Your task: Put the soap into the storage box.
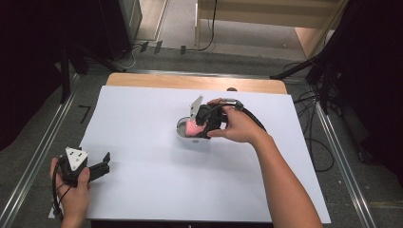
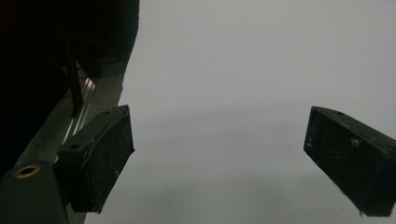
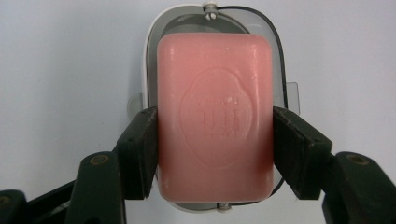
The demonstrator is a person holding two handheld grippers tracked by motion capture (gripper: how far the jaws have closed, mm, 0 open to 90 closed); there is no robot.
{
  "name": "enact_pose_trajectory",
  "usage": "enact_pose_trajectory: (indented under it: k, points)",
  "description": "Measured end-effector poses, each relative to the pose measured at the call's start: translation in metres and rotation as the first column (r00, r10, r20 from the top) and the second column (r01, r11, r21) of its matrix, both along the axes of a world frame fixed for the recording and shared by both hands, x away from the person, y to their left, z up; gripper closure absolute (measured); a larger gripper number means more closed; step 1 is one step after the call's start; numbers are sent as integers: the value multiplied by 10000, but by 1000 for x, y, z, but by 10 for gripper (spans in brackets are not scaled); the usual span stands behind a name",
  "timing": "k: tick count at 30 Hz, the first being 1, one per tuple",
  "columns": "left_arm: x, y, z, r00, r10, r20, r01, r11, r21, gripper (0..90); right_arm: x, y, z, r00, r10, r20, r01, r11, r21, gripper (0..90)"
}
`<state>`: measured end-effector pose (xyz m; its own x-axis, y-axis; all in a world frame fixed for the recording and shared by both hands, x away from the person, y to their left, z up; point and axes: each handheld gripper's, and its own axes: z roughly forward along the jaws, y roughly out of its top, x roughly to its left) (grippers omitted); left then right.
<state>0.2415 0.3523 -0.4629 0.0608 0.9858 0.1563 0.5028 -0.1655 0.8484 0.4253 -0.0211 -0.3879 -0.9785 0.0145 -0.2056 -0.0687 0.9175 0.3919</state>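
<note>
The right gripper (image 1: 197, 127) is clamped on a pink soap bar (image 3: 215, 116), one jaw pressed against each long side, directly over a white soap dish (image 3: 150, 60) with a grey inner tray; whether the bar rests in the dish cannot be told. The dish sits near the middle of the white table (image 1: 142, 118), toward its far edge. The left gripper (image 1: 105, 164) rests at the near left corner, jaws wide apart with nothing between them

- The pink soap bar (image 3: 215, 116), pressed between the right gripper (image 3: 215, 149) jaws, bears an embossed scalloped seal with raised lettering, too faint to read.
- A dark mark like a "7" (image 1: 84, 113) stands on the floor beyond the left gripper (image 1: 97, 167).
</note>
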Motion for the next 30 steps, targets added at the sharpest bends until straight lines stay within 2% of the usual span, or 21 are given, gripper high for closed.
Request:
enact_pose_trajectory:
  k: [5, 9, 10, 11, 13, 15, 18, 22, 25, 28, 30]
  points:
    - [0, 0, 0, 10000, -2, -6, 2, 10000, 5, 90, 0, 1, -2, 9999, 117, 24, -117, 9999, -52, 386]
    - [0, 0, 0, 10000, -3, -6, 3, 10000, 7, 90, 0, 2, -3, 9999, 1, -115, -2, 10000, -29, 385]
    - [0, 0, 0, 10000, -3, -7, 3, 10000, 9, 90, 0, 2, -2, 9998, -22, -196, 23, 10000, 63, 391]
    - [0, 0, 0, 10000, -1, -8, 1, 10000, 12, 90, 0, 2, 0, 9999, 16, -169, -14, 9999, 161, 450]
    - [0, 0, 0, 10000, -5, -16, 5, 10000, 6, 90, 1, 2, 4, 9997, -60, -227, 68, 9993, 359, 429]
    - [0, 0, 0, 10000, 3, -23, -3, 10000, 24, 89, 0, 1, 6, 9995, -202, -234, 211, 9991, 366, 397]
    - [0, 0, 0, 10000, -4, -20, 4, 10000, 11, 90, -2, -2, 7, 9993, -319, -200, 323, 9993, 210, 390]
    - [0, 0, 0, 10000, 1, -23, -1, 10000, 27, 90, -3, -6, 10, 9988, -455, -161, 460, 9985, 292, 390]
    - [0, 0, 0, 10000, -7, -17, 7, 10000, 29, 90, -3, -7, 13, 9965, -646, -533, 660, 9975, 252, 398]
    - [0, 0, 0, 10000, -12, -27, 12, 10000, 32, 90, -4, -11, 13, 9953, -745, -616, 762, 9968, 248, 430]
    - [0, 0, 0, 10000, -21, -13, 21, 10000, 41, 90, -5, -14, 15, 9912, -1078, -767, 1103, 9935, 290, 386]
